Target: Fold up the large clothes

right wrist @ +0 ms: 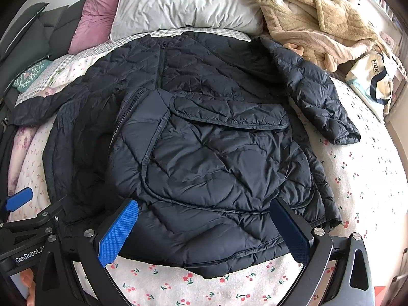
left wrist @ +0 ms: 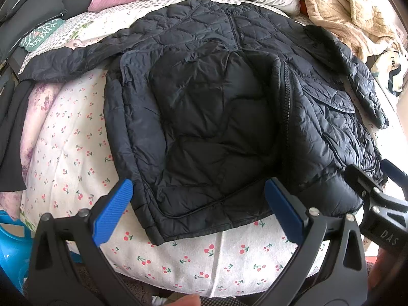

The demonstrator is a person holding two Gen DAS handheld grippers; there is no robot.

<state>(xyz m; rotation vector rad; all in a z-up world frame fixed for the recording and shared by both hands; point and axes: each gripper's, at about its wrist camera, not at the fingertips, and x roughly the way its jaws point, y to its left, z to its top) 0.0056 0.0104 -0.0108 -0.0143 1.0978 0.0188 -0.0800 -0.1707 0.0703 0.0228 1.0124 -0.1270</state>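
Observation:
A black quilted puffer jacket [left wrist: 209, 117] lies spread on the cherry-print bed sheet [left wrist: 76, 153], collar far, hem near. Its front is unzipped below and one flap is turned open, showing the lining. The sleeves reach out to left and right. My left gripper [left wrist: 199, 204] is open and empty, just above the hem. In the right wrist view the jacket [right wrist: 204, 153] fills the middle and my right gripper [right wrist: 204, 224] is open and empty over the hem. Each gripper shows at the edge of the other's view, the right gripper [left wrist: 377, 204] and the left gripper [right wrist: 30, 219].
A white pillow [right wrist: 186, 2] and a pink pillow [right wrist: 97, 12] lie at the head of the bed. A beige fleece garment [right wrist: 321, 28] is heaped at the far right beside a white bag [right wrist: 372, 79]. Dark clothing [left wrist: 12, 127] lies at the left, with a blue plastic object [left wrist: 10, 250] below.

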